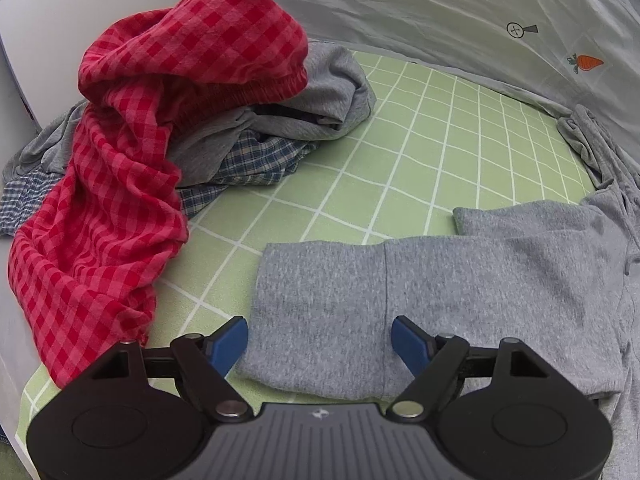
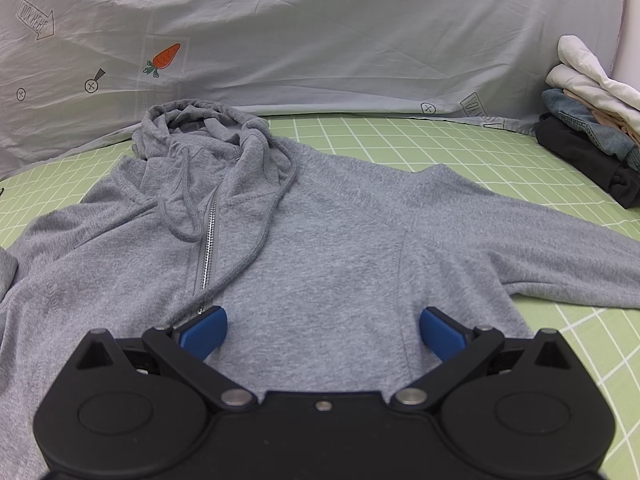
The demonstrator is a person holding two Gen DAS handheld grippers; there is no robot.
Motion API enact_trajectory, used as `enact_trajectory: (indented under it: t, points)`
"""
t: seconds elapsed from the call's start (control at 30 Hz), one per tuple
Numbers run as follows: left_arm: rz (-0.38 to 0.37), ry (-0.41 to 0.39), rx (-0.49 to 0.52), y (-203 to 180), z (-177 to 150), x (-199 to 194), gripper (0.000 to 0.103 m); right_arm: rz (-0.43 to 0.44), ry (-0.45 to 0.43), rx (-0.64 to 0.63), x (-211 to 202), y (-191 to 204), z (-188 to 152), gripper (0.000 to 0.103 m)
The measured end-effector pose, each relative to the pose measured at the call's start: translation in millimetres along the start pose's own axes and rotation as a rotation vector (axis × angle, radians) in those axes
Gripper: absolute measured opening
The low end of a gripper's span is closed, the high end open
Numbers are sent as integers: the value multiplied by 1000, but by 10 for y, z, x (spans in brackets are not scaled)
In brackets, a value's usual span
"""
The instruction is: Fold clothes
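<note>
The pale sheet [image 2: 320, 40] hung behind the green grid mat bears an arrow sign [image 2: 36, 24] reading "LOOK HERE" at its left side; another print at its top edge is too cut off to read.

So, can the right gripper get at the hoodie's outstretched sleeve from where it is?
Probably yes. The right gripper is open above the grey hoodie, and the sleeve lies flat on the green mat with nothing on it; the folded stack sits farther back.
</note>
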State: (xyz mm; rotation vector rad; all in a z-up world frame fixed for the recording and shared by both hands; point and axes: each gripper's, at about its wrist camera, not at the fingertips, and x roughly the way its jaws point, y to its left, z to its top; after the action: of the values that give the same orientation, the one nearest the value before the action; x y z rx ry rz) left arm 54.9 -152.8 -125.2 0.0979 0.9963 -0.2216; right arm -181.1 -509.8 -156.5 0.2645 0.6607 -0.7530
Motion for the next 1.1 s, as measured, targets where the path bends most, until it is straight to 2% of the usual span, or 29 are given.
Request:
enact_trajectory:
  t: [0.13,0.23,0.27,0.3,0.33,0.4,0.5,0.6,1.1]
  points:
    - [-21,1,6,28,-8,17,81,-2,0,1,3,4,1,103]
    - [-33,-12,-5,58,-36,-23,71,-4,0,1,9,7,1,103]
    - [-39,-18,-8,65,-47,-42,60,-4,0,1,11,8,2,103]
    - [-26,-23,-4,60,-59,-58,43,-4,0,1,11,6,1,103]
    - [-9,-28,1,52,-71,-73,41,-4,0,1,12,6,1,103]
    - [-18,-31,11,46,-89,-93,29,-4,0,1,14,5,1,103]
    - [-21,-22,-14,57,-121,-126,16,-5,0,2,15,6,1,103]
    - [-8,-14,-33,51,-189,-177,11,-5,0,2,16,7,0,103]
    - [84,31,-44,199,-672,-519,11,-6,0,3,12,9,1,103]
